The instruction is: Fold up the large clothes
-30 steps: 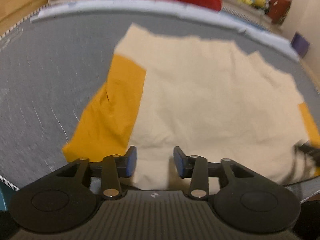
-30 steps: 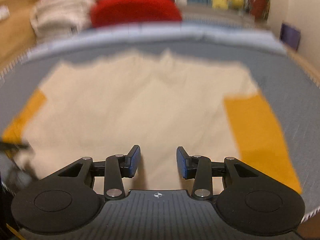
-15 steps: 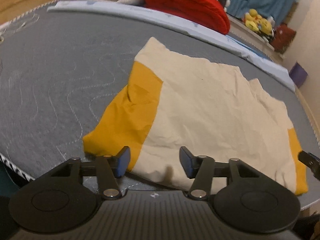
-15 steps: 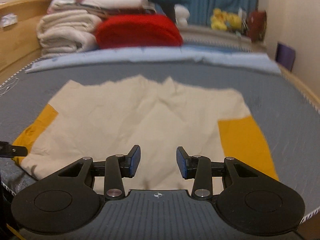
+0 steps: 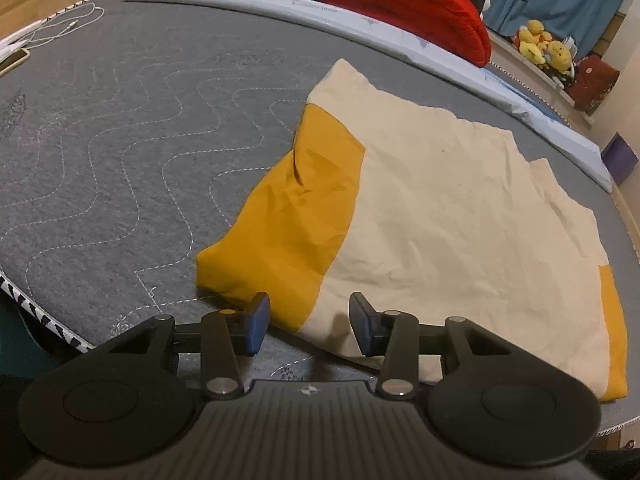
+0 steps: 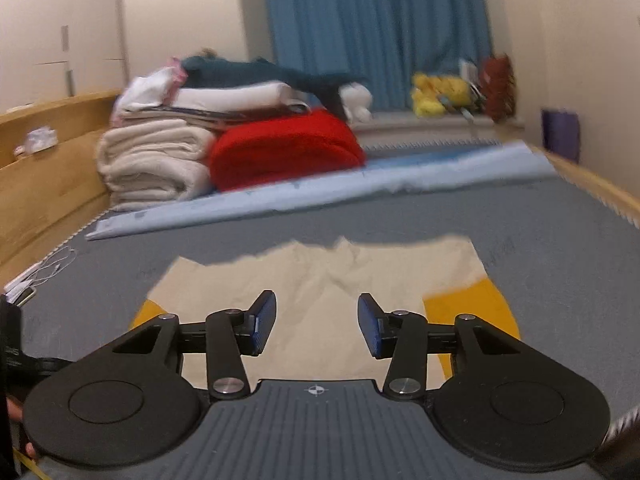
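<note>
Two grippers, both with fingers apart, empty. Cream shirt (image 5: 448,216) with mustard sleeves lies flat on grey mattress (image 5: 120,152); left gripper (image 5: 308,322) at its near hem by left sleeve, right gripper (image 6: 316,322) above hem, not touching.

Matt, creased cloth on the cream-and-mustard garment (image 5: 432,208); quilted grey mattress (image 5: 120,152) looks felt-like; left gripper (image 5: 307,324) is matt black plastic.
</note>
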`<move>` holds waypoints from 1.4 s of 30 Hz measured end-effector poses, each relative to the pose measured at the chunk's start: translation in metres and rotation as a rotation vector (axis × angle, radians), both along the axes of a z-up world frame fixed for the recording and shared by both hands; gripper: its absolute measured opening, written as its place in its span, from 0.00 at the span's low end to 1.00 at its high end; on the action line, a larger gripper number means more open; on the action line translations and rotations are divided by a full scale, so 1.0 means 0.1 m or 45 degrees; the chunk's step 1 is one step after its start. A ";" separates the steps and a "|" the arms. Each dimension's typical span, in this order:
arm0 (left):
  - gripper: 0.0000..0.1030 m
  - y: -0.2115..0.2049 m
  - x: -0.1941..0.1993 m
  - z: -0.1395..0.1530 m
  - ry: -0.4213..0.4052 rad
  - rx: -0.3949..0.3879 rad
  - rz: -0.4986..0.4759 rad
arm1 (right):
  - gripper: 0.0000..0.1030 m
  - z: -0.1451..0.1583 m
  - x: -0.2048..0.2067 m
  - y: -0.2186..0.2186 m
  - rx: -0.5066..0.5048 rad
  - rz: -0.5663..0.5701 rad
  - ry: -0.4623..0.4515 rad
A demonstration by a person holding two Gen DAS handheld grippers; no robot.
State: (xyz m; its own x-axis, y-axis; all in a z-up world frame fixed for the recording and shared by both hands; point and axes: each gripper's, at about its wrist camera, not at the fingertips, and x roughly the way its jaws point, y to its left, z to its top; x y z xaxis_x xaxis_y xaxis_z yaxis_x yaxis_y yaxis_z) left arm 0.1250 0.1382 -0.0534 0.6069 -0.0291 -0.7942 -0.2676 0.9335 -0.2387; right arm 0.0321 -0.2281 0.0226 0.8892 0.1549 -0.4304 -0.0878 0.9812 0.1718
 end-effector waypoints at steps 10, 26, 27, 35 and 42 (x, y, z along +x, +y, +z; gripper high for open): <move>0.52 0.12 -0.06 -0.07 0.049 -0.193 0.098 | 0.46 -0.23 0.20 -0.17 -0.007 -0.131 -0.009; 0.62 0.42 0.13 -0.50 -0.035 -0.557 0.419 | 0.46 -0.33 0.20 -0.11 -0.046 0.040 0.067; 0.62 0.41 0.14 -0.52 -0.065 -0.566 0.429 | 0.46 -0.33 0.19 -0.12 -0.044 0.043 0.069; 0.24 0.33 0.23 -0.61 -0.184 -0.634 0.469 | 0.46 -0.37 0.23 -0.07 -0.006 0.070 0.107; 0.16 0.29 0.15 0.10 -0.325 -0.503 0.325 | 0.42 -0.40 0.47 0.21 0.082 0.081 0.150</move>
State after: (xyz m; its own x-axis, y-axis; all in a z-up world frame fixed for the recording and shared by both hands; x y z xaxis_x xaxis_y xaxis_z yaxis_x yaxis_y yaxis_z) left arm 0.1403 0.1668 -0.0430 0.8063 -0.1223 -0.5787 -0.3617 0.6722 -0.6460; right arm 0.0788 -0.2073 -0.0170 0.8205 0.2405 -0.5186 -0.1253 0.9608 0.2473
